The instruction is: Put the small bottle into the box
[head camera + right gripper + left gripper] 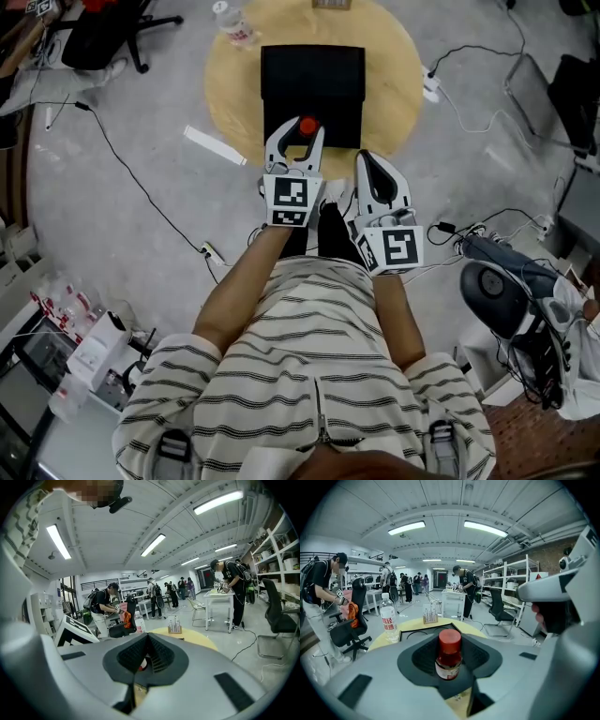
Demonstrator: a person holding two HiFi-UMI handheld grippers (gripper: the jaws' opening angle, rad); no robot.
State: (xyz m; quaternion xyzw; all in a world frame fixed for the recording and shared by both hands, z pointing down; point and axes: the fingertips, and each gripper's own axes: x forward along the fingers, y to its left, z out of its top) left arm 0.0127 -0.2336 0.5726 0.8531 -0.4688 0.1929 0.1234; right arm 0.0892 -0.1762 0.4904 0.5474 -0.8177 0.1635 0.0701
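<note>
The small bottle [449, 656], red-capped and upright, is clenched between the jaws of the left tool [296, 133] and held in the air at the near edge of the black box [312, 89], which lies open on the round counter [394, 84]. By my reading this is the carry: the next move calls for bringing the bottle forward over the box, lowering it and letting go. The right tool [368, 161] hangs alongside, pinched together on nothing. A water bottle [234, 24] and a small rack [430, 616] stand beyond the box, well clear; nothing appears to bar the way.
</note>
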